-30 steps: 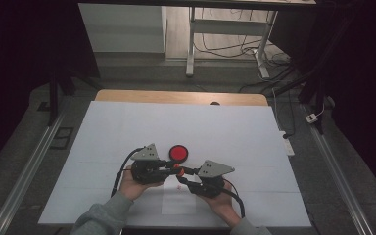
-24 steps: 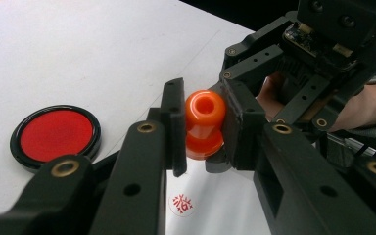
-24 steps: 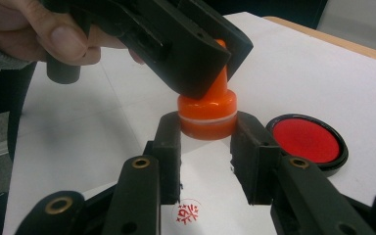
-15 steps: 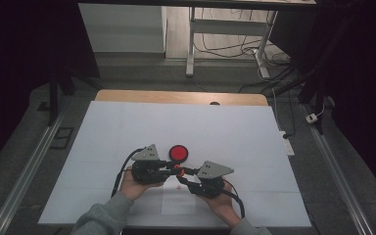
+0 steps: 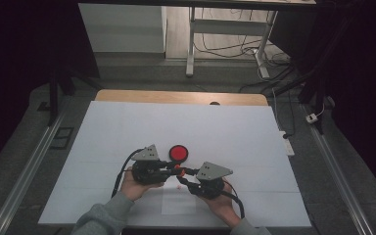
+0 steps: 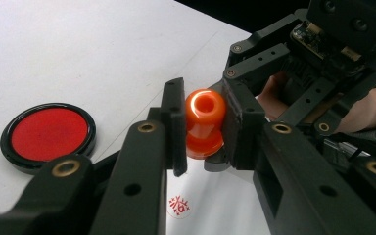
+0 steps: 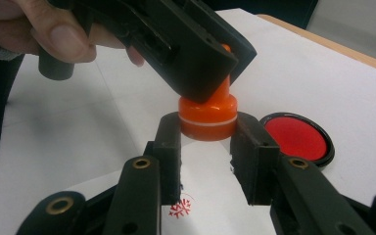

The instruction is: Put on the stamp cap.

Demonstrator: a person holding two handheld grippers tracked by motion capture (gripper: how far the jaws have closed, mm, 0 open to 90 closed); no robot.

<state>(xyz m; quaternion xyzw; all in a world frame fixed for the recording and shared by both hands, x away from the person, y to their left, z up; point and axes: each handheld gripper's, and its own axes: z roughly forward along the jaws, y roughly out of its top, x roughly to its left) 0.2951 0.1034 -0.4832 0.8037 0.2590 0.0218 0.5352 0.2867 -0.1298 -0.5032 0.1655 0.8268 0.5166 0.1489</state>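
An orange stamp (image 5: 177,172) hangs just above the white sheet, held between both grippers. My left gripper (image 5: 173,168) is shut on its round knob (image 6: 204,105), one pad on each side. My right gripper (image 7: 208,129) is shut on the stamp's wider ringed base (image 7: 208,115), and the left gripper's jaw covers the knob from above in that view. Just beyond the grippers lies a round red ink pad (image 5: 178,153) in a black case. A small red stamped mark (image 6: 178,207) shows on the paper right below the stamp.
The white sheet (image 5: 127,127) covers most of the table, with a wooden edge (image 5: 176,97) at the far side. Metal rails run along both sides, and a table frame with cables stands on the floor beyond.
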